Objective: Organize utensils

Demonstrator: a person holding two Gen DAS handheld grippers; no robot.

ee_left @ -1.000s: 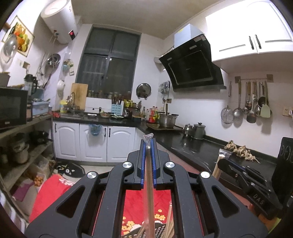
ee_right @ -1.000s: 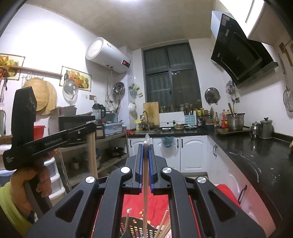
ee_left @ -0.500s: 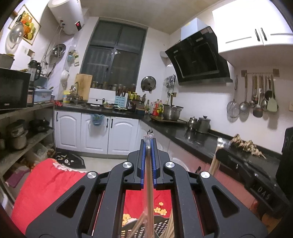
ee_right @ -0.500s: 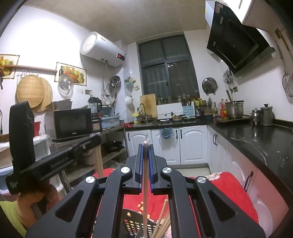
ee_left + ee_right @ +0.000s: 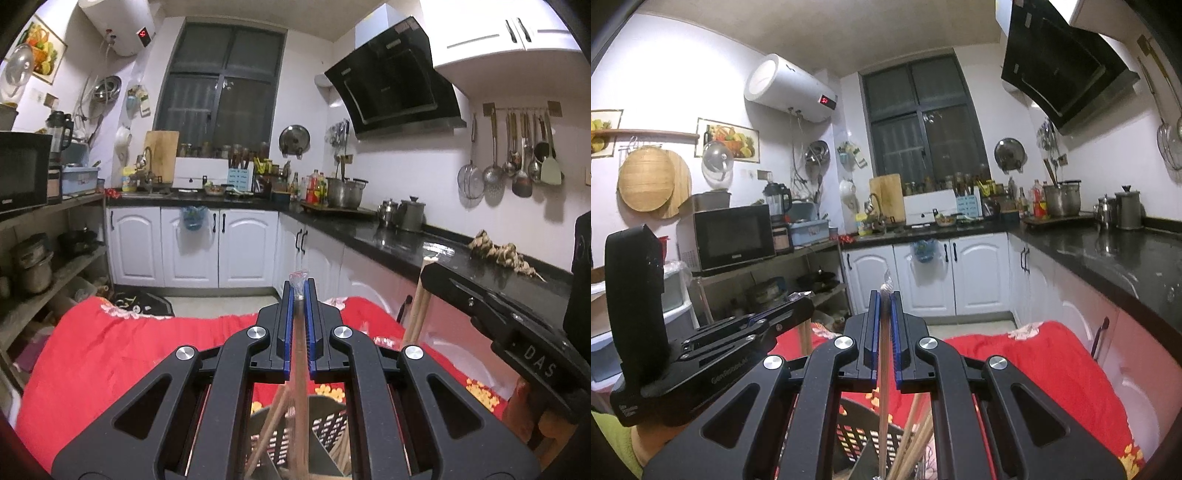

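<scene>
Kitchen bench [image 5: 388, 236] behind; left gripper [image 5: 299, 291] and right gripper [image 5: 884, 299] each grasp wrapped chopsticks [image 5: 298, 354] between clenched fingers [image 5: 286, 325], above a black basket [image 5: 857, 439] below them.

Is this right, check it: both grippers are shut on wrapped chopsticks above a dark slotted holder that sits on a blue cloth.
One detail is wrong: the cloth is red with flowers, not blue, as the left wrist view shows. The rest holds: the left gripper and right gripper are each shut on wrapped chopsticks above the dark slotted holder.
</scene>
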